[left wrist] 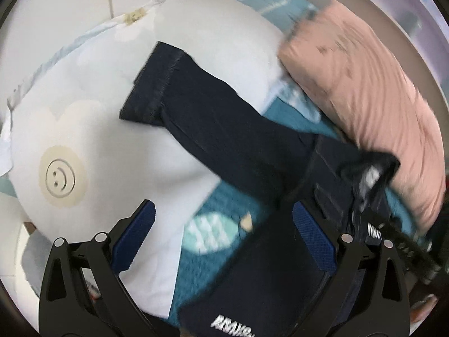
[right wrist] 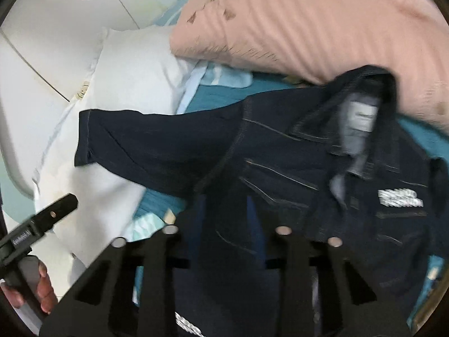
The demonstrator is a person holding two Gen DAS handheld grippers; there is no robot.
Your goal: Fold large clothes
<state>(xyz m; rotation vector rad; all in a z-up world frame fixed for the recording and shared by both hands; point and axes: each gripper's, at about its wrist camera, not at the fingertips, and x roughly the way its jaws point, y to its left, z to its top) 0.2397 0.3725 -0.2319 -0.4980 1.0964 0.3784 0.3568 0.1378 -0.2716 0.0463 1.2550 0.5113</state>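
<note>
Dark denim jacket under right hand-held gripper, jaws narrowed, grip unclear.

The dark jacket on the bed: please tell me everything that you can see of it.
The dark jacket looks like navy denim with pale stitching, a collar, a grey neck label, chest pockets and white lettering. It lies spread, front up, on the teal bedcover. One sleeve reaches across the white pillow; the collar touches the pink pillow.

One dark denim jacket lies beside two pillows, one white, one pink.
</note>
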